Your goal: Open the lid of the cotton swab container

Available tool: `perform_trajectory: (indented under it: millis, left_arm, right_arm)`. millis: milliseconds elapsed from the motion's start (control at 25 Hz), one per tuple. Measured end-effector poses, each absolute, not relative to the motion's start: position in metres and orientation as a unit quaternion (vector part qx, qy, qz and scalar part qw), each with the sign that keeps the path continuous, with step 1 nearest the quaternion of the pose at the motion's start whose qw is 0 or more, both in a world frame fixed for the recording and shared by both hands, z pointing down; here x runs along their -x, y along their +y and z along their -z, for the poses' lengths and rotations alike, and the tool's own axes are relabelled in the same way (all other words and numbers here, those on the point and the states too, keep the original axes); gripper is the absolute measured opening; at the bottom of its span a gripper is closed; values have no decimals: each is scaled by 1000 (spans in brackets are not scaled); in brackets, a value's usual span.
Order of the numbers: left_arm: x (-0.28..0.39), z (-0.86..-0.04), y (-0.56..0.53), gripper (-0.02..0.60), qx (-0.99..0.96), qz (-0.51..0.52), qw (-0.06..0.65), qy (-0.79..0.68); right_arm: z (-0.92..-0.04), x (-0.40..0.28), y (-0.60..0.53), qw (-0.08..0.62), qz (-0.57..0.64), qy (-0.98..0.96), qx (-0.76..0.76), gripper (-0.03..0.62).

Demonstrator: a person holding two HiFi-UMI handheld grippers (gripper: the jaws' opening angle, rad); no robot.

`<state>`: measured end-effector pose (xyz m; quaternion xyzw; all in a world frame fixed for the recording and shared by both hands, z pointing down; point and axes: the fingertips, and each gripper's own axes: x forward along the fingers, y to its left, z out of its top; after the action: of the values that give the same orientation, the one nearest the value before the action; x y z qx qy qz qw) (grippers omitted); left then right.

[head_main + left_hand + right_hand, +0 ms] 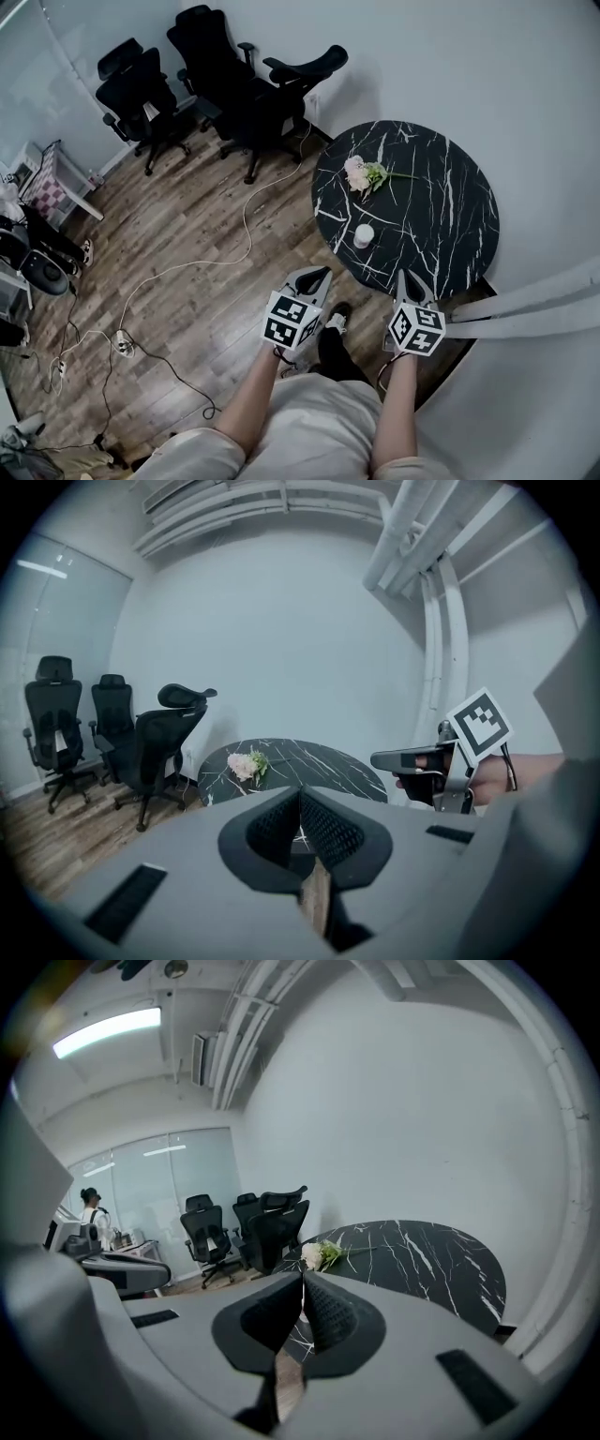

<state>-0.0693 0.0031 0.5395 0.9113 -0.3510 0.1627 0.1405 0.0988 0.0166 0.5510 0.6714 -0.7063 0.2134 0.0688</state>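
A small white cotton swab container [364,235] stands upright with its lid on, near the front left edge of the round black marble table [441,216]. My left gripper [322,273] hangs over the floor just short of the table edge, shut and empty. My right gripper [405,277] is held over the table's near rim, also shut with nothing in it. In the left gripper view the jaws [300,791] meet, and the right gripper [412,759] shows to the right. The right gripper view shows its jaws [302,1279] closed together, hiding the container.
A pink flower bunch [364,174] lies on the far left of the table. Black office chairs [234,84] stand at the back. Cables [178,267] and a power strip [123,344] run over the wood floor. A white wall curves round the right side.
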Motion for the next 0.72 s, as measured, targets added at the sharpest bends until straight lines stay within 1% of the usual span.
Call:
perform_trajectory:
  millis: [200,360,520,720]
  left_arm:
    - [58,-549,-41,21,-911,-166,148,-348]
    - [45,-554,-72,21,-913,-171,145,-341]
    - [31,-568,-100,21,-914,-169,165,-330]
    - [14,-589,-129,21,-914,-184,180,-315]
  right_arm:
    - [-576,-97,-37,105,-241,-720,-642,34]
    - [-584,-92,-72,115,-246,-726,-632,34]
    - [-616,-79,-95,173,-248,-728,-615,35]
    - [-657,-63,-115,209,-290,-739,-572,35]
